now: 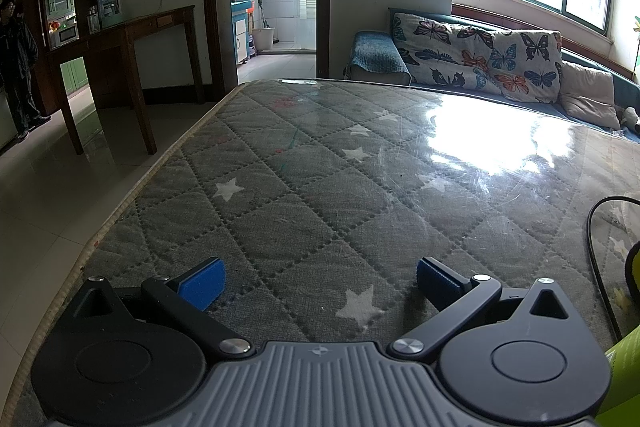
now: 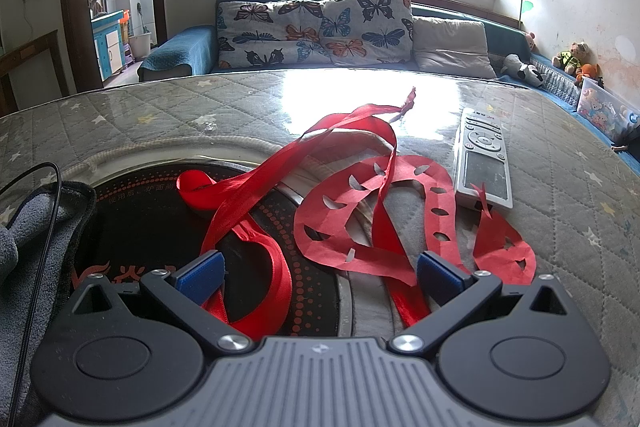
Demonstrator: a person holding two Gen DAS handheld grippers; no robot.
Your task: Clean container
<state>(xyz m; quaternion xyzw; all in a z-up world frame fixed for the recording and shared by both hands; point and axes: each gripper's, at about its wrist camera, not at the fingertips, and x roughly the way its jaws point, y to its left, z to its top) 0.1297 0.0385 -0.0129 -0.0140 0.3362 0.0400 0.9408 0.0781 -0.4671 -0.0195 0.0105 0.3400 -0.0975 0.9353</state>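
Note:
In the right wrist view a round black cooktop (image 2: pixel 136 203) with orange dots sits recessed in the table. A red satin ribbon (image 2: pixel 256 183) loops across it, and a red paper cut-out (image 2: pixel 436 203) with leaf-shaped holes lies beside it. My right gripper (image 2: pixel 320 277) hovers open just above the ribbon's near loops, nothing between its blue pads (image 2: pixel 200 281). A grey cloth (image 2: pixel 36 243) lies at the cooktop's left. My left gripper (image 1: pixel 320 283) stands open over bare quilted table cover (image 1: pixel 280 187), holding nothing.
A silver remote (image 2: pixel 482 159) lies right of the paper. A black cable (image 1: pixel 596 251) curves at the left view's right edge, near a yellow-green object (image 1: pixel 628 351). A sofa with butterfly cushions (image 2: pixel 316 27) stands behind the table. A person (image 1: pixel 16 67) stands far left.

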